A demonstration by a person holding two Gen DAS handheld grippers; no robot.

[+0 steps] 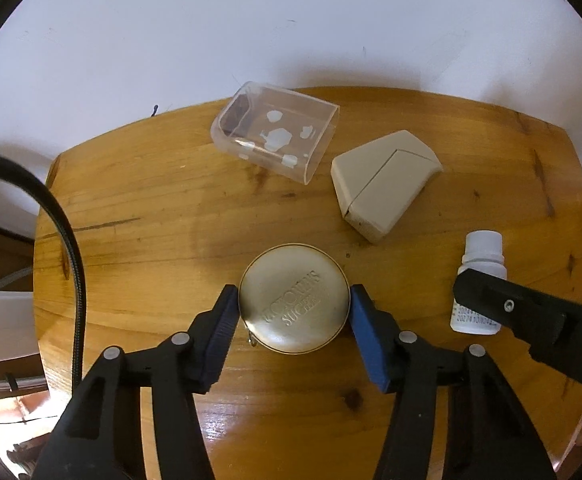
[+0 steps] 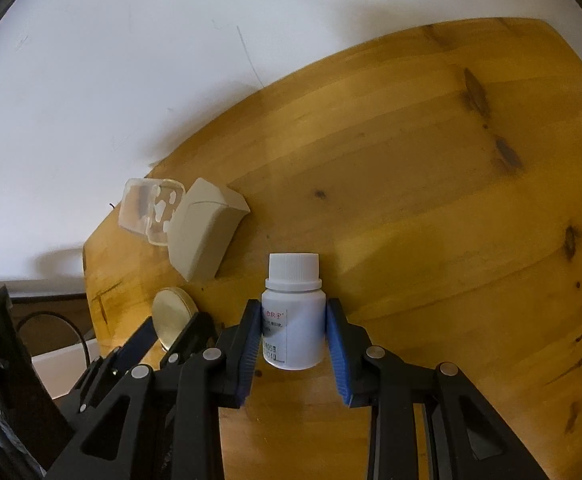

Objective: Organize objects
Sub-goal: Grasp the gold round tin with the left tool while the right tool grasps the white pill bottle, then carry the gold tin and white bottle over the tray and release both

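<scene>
Left gripper point(image 1: 294, 309) clamps round gold tin point(image 1: 293, 298) by its rim, flat on table point(image 1: 151, 216). Right gripper point(image 2: 293, 330) grasps upright white bottle point(image 2: 293, 312) mid-body, likely ready for lifting both.

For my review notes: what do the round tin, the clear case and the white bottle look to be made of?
Round tin: probably metal, brushed gold sheen with embossed lettering on its lid. Clear case: transparent hard plastic, glossy; the wood shows through it. White bottle: likely opaque plastic, smooth body, ribbed screw cap, printed paper label.
</scene>
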